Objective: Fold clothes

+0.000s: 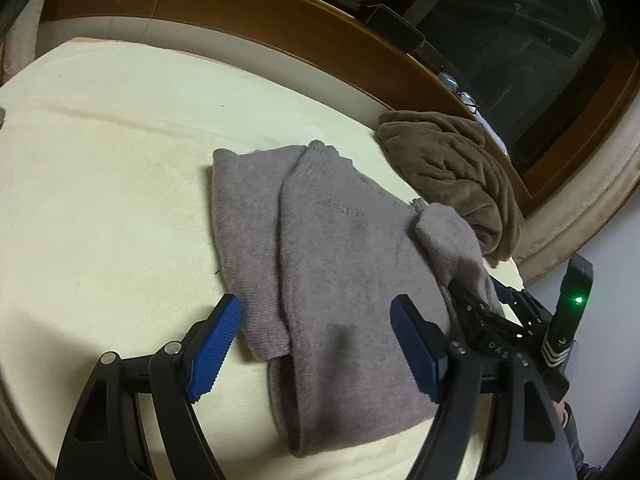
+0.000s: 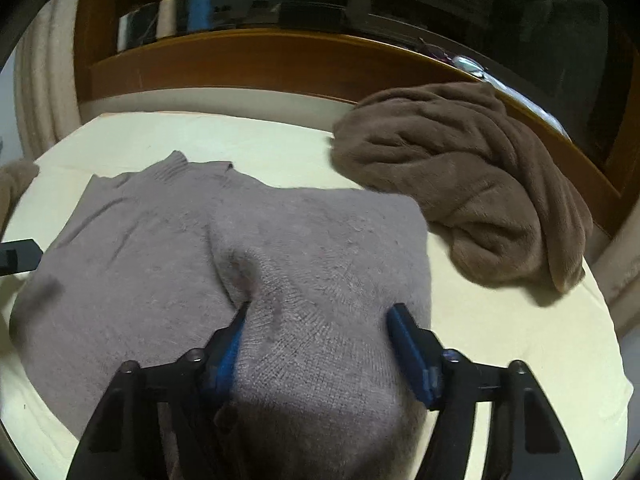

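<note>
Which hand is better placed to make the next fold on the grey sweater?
Probably the right. The right tool already has a raised fold of the grey sweater between its fingers, one finger tucked into the knit. The left tool hangs open above the near edge, gripping nothing.

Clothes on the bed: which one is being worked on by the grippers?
The grey knit sweater, spread flat under both grippers. The brown fleece garment lies bunched up, untouched, at the bed's far right.
</note>
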A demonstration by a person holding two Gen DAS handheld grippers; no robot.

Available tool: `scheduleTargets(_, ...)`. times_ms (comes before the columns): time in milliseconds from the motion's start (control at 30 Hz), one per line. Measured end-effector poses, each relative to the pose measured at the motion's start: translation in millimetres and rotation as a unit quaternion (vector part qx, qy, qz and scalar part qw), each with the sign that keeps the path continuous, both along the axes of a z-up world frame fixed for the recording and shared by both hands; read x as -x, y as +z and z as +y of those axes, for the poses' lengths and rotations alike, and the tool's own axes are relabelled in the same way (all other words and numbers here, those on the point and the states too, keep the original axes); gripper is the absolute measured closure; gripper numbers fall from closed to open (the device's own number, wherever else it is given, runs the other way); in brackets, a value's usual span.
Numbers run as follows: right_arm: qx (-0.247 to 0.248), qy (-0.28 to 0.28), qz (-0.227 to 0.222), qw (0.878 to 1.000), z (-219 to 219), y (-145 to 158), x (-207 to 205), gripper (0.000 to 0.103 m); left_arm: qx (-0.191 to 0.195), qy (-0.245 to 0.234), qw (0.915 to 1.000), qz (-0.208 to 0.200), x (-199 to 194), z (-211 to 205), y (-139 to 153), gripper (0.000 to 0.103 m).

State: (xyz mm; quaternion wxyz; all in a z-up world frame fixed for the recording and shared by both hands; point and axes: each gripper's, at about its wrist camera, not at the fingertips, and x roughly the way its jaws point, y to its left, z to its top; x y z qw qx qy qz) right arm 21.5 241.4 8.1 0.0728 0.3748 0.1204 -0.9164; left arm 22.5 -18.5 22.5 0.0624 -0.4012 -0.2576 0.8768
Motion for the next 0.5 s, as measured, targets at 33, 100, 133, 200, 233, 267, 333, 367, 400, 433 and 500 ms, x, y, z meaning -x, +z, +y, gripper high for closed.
scheduleTargets(33, 0.008, 0.003, -0.003, 1.000, 2, 1, 0, 0.046, 0.000, 0.001, 1.0000, 0.001, -1, -1, 0, 0.023)
scheduleTargets(100, 0.025, 0.003, -0.005, 1.000, 6, 5, -1, 0.046, -0.002, 0.002, 1.0000, 0.002, -1, -2, 0, 0.022)
scheduleTargets(133, 0.036, 0.001, -0.005, 0.999, 8, 7, -4, 0.046, -0.002, 0.002, 1.0000, 0.001, -1, -2, -1, 0.023)
scheduleTargets(200, 0.054, 0.003, -0.002, 0.999, 9, 12, -10, 0.045, -0.003, 0.000, 1.0000, 0.000, -1, -1, -1, 0.022)
scheduleTargets(233, 0.057, 0.007, 0.001, 0.998, 7, 15, -13, 0.039, -0.004, -0.002, 1.0000, 0.000, -1, -1, -2, 0.023)
scheduleTargets(267, 0.056, 0.013, 0.005, 0.998, 4, 17, -15, 0.031, -0.004, -0.004, 1.0000, -0.001, 0, 0, -2, 0.022)
scheduleTargets(333, 0.055, 0.025, 0.014, 0.998, -3, 22, -21, 0.028, -0.004, -0.007, 1.0000, 0.001, 0, 1, -1, 0.022)
scheduleTargets(367, 0.050, 0.031, 0.015, 0.998, -7, 22, -23, 0.028, -0.004, -0.007, 1.0000, 0.003, 0, 1, -1, 0.022)
scheduleTargets(400, 0.042, 0.038, 0.014, 0.998, -12, 21, -23, 0.028, -0.004, -0.007, 1.0000, 0.004, 0, 0, -1, 0.022)
scheduleTargets(433, 0.034, 0.045, 0.011, 0.998, -18, 19, -23, 0.028, -0.005, -0.006, 1.0000, 0.004, 0, 0, -1, 0.022)
scheduleTargets(500, 0.016, 0.045, -0.004, 0.999, -24, 9, -20, 0.028, -0.008, -0.003, 1.0000, 0.004, 0, -2, -1, 0.022)
